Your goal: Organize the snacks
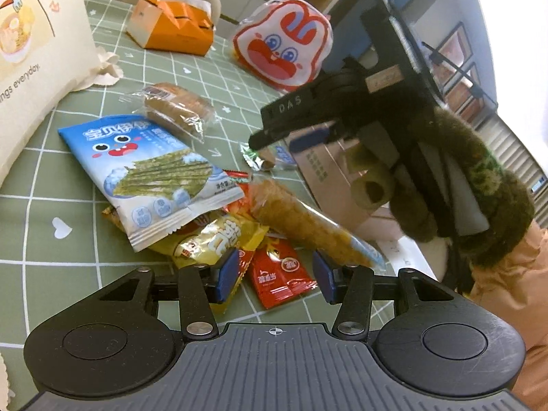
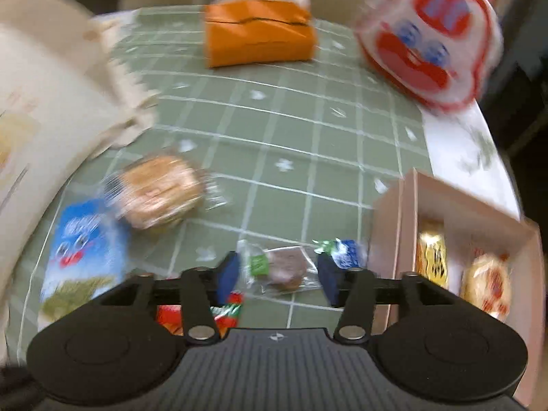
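Note:
Snack packets lie in a heap on the green checked tablecloth (image 1: 68, 274). In the left wrist view my left gripper (image 1: 277, 275) is open above a red sachet (image 1: 279, 275), with a yellow packet (image 1: 212, 239), a blue seaweed bag (image 1: 144, 174) and a long orange snack bag (image 1: 308, 226) just beyond. My right gripper (image 1: 263, 137) hangs further off, over a small clear-wrapped brown snack (image 1: 260, 157). In the blurred right wrist view my right gripper (image 2: 277, 274) is open around that brown snack (image 2: 284, 269). A pink box (image 2: 397, 226) at right holds packets (image 2: 431, 257).
A wrapped bread bun (image 1: 178, 109) lies behind the seaweed bag. An orange box (image 1: 171, 27) and a rabbit-face bag (image 1: 284, 44) stand at the far side. A cream printed cushion (image 1: 30, 51) fills the left. The table's right edge runs beside the pink box.

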Tool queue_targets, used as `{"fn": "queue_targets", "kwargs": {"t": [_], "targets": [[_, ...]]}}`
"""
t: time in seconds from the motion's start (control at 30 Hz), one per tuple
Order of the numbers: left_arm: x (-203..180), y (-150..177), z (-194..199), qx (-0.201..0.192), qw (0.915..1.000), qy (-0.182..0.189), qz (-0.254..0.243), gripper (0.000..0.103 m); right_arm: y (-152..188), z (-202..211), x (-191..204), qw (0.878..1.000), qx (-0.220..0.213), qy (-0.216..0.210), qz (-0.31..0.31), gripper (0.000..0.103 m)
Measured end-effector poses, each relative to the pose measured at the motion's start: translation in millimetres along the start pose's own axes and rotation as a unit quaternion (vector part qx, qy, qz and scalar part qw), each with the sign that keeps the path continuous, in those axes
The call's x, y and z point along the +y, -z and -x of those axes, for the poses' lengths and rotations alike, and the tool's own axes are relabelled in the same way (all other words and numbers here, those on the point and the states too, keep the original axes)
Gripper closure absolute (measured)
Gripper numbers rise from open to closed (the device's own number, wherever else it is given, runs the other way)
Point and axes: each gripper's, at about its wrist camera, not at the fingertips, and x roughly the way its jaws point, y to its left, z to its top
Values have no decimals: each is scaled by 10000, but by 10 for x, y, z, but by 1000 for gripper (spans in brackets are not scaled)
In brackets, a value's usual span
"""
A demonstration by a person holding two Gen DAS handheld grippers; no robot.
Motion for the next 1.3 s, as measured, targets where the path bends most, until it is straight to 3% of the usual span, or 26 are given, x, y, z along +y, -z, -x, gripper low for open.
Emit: {"fn": "queue_targets", "kwargs": {"t": [0.07, 0.2, 0.3, 0.37, 0.5, 0.6, 0.7, 0.77, 0.83, 0.9, 0.97, 1.0, 1.17, 1.3], "targets": [[26, -8, 16, 7, 10000, 28, 67, 52, 45, -65, -97, 9993, 146, -54, -340, 48], [20, -15, 18, 22, 10000, 51, 83, 52, 324, 97, -152, 9975, 151, -631, -295, 48], [-22, -4, -6, 0, 10000, -31, -36, 52, 399, 197, -170, 9972, 34, -638, -397, 48], [-22, 3, -14, -16, 9999, -79, -59, 52, 332, 129, -200, 9950, 17, -645, -769, 48], [14, -7, 8, -26, 10000, -40, 15, 53, 169, -141, -334, 9787, 119, -724, -1915, 47], [22, -10, 40, -36, 10000, -20, 41, 53, 84, -272, -291, 9722, 13, -486, -2290, 39], [19, -15, 74, -80, 10000, -33, 34, 53, 9, -334, -142, 9828, 7, -197, -1838, 42], [10, -15, 96, -115, 9999, -40, 16, 53, -3, -343, -103, 9870, 45, -65, -1605, 53], [2, -12, 112, -126, 9999, -9, 6, 53, -3, -294, -128, 9888, 160, -191, -1469, 54], [-19, -7, 124, -133, 9999, 29, -29, 53, -8, -163, -99, 9943, 61, -378, -991, 53], [-44, -2, 120, -121, 9999, 57, -76, 53, -36, 10, -71, 9980, -303, -370, -413, 28], [-50, 0, 111, -101, 9999, 57, -89, 53, -59, 43, -52, 9987, -391, -335, -42, 26], [-33, 7, 73, -21, 10000, 24, -65, 53, -107, -91, 3, 9879, -465, 600, 1350, 31], [-25, 5, 56, 8, 10000, -4, -52, 53, -166, -258, -62, 9869, -268, 419, 1532, 39]]}}
